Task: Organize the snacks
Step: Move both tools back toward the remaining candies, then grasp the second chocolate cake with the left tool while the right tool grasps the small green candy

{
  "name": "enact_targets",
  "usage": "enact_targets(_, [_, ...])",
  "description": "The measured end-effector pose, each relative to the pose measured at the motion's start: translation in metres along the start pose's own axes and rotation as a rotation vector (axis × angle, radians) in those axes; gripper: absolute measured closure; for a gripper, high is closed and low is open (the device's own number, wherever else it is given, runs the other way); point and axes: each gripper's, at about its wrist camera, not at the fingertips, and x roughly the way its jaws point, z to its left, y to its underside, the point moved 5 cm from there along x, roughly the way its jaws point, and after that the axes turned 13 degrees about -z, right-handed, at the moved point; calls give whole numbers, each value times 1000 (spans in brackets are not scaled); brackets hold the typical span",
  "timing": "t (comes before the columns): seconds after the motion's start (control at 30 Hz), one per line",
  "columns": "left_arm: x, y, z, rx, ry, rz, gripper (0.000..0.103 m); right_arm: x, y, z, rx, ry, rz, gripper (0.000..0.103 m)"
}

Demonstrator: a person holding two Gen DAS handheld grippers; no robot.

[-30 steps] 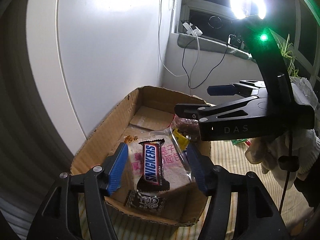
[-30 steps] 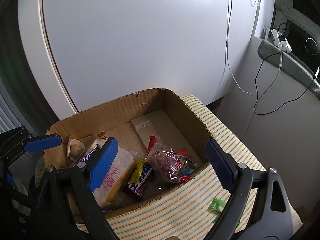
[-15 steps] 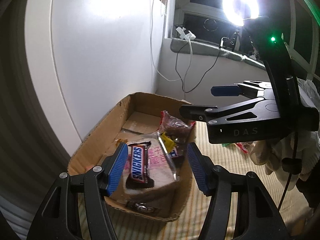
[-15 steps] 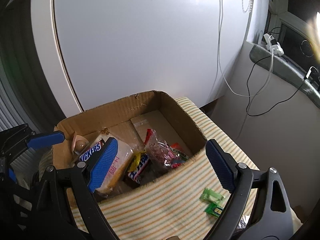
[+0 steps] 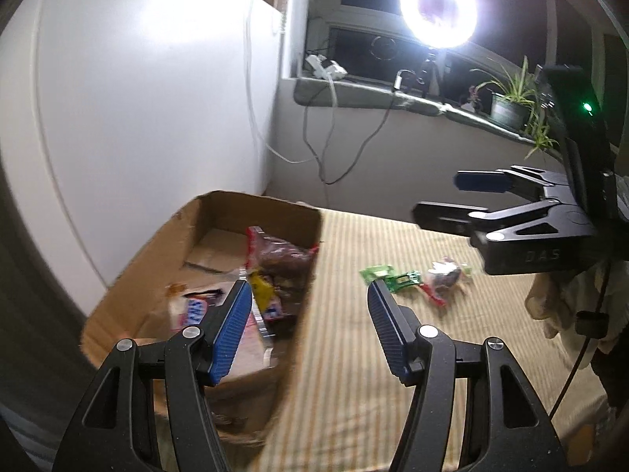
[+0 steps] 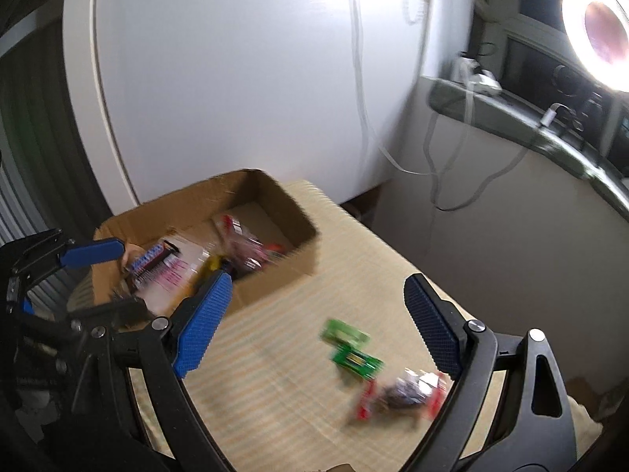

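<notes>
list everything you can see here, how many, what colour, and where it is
cardboard box: one, brown, on striped cloth, holds wrapped snacks
striped cloth: one, beige, covers table
green packets: two, on cloth outside box
red-ended wrapped snack: one, on cloth beside green packets
ring light: one, white, on sill
potted plant: one, green, on sill
cables: several, hanging below sill
left tool: one, black, blue pads, open, empty
right tool: one, same colours, open, empty

A glowing round ring light (image 5: 438, 10) stands on the grey window ledge (image 5: 354, 92), beside a potted green plant (image 5: 511, 104). Thin white and grey cables (image 5: 326, 149) hang from the ledge down the pale wall. A large white rounded panel (image 6: 243, 78) fills the left background.
</notes>
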Motion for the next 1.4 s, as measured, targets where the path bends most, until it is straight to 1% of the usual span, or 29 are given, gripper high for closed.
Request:
enact_targets(0.2, [18,3,-27,14,59,20,42,-28,26,-48,29,83,19,11])
enact_targets(0.37, [32,11,-54,27,118,49,42,-39,57,-86,67,137,72,11])
enact_targets(0.5, [43,14,-72,46,151,71,42,-43,78,-112,96,167,105,11])
enact_targets(0.63, [52,17,-86,67,184,93,42,-45,96,-129,111,173,131,11])
enact_targets(0.77, [64,21,-104,98,220,119,42,-40,112,-135,97,143,161,12])
enact_targets(0.8, [67,22,-109,107,229,127,44,-38,114,-134,89,134,168,16])
enact_targets(0.83, [70,23,-113,114,238,134,48,-35,118,-133,82,119,179,19])
enact_targets(0.87, [76,25,-118,122,248,147,49,-33,121,-132,77,109,186,23])
enact_targets(1.03, [99,29,-134,147,275,189,49,-16,133,-128,69,66,222,38])
enact_targets(1.1, [109,31,-141,153,292,209,49,-10,137,-129,77,52,234,46])
enact_targets(1.2, [122,35,-149,162,313,239,49,-1,143,-129,74,41,248,48])
enact_targets(1.33, [134,39,-159,192,334,257,49,7,146,-130,71,30,253,51])
enact_targets(1.4, [139,40,-162,203,336,265,49,10,146,-131,71,21,257,56])
